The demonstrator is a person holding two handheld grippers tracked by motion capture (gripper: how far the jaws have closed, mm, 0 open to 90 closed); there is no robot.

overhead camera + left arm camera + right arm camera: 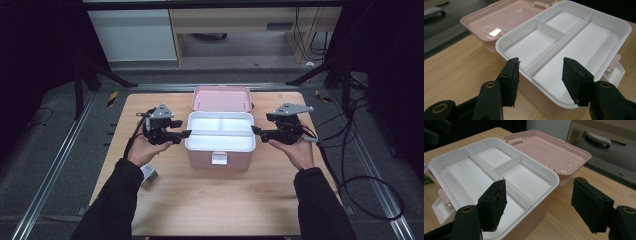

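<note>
Flanking the pink box [220,150], the left gripper [186,133] sits at its nine o'clock side and the right gripper [255,131] at three o'clock, both spread with nothing between the pads. The white tray [220,131] rests in the box at the desk's [210,200] centre, its compartments bare, and the lid [221,98] lies open at twelve o'clock. If the two close on the tray rim unevenly, I judge the tray could tilt and jam against the box wall, or drag the light box across the desk. A small carton [148,175] at seven o'clock lies near the left sleeve and could be brushed off.
</note>
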